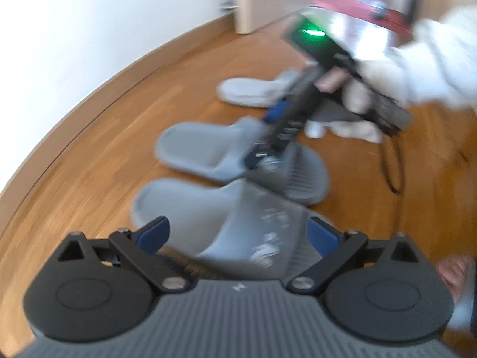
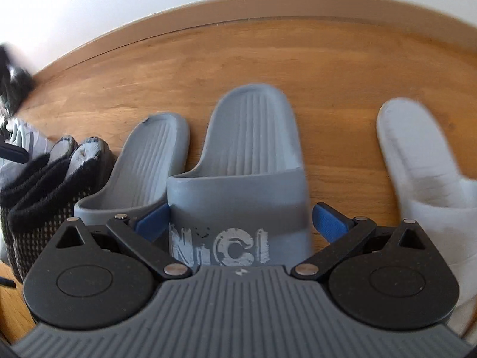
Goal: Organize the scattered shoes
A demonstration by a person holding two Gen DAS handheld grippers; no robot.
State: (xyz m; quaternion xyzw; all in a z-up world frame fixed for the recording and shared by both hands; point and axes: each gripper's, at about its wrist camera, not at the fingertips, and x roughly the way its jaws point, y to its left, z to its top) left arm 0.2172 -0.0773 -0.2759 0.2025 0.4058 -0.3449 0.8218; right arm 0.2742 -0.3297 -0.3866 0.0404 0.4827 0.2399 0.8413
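Two grey slides lie side by side on the wooden floor. In the left wrist view my left gripper (image 1: pixel 235 232) is open, its blue pads either side of the near slide (image 1: pixel 208 208); the far slide (image 1: pixel 238 155) lies beyond. My right gripper (image 1: pixel 268 137) reaches down over the far slide. In the right wrist view my right gripper (image 2: pixel 241 220) is open around the strap of the printed grey slide (image 2: pixel 247 155), pads close to its sides; the other slide (image 2: pixel 143 161) lies left of it. A white slipper (image 2: pixel 417 164) lies to the right, also seen in the left wrist view (image 1: pixel 250 89).
Black mesh shoes (image 2: pixel 44 185) stand in a row left of the grey slides. The baseboard (image 2: pixel 238 9) and white wall run behind. A second white slipper (image 1: pixel 342 128), a cable (image 1: pixel 393 164) and a red object (image 1: pixel 357 9) lie further off.
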